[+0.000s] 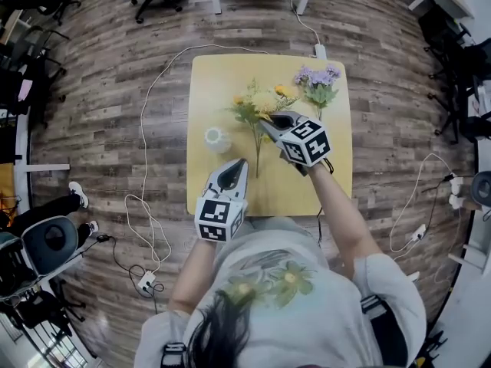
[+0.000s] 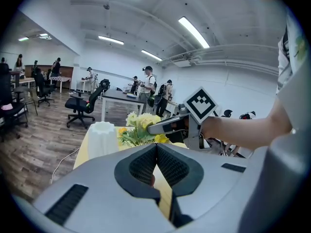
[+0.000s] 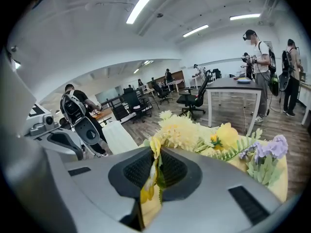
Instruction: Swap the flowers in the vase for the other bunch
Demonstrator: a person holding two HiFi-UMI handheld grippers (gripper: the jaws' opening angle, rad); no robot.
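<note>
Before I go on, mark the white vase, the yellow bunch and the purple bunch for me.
white vase (image 1: 220,146), head view, on its side wall.
yellow bunch (image 1: 264,100), head view, on its pale yellow blooms.
purple bunch (image 1: 308,74), head view, on its left-hand blooms.

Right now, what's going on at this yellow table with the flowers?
A person works two handheld grippers. The right gripper is shut on the yellow bunch, beside the empty white vase. The left gripper is shut and holds nothing. The purple bunch lies near the table's far edge.
</note>
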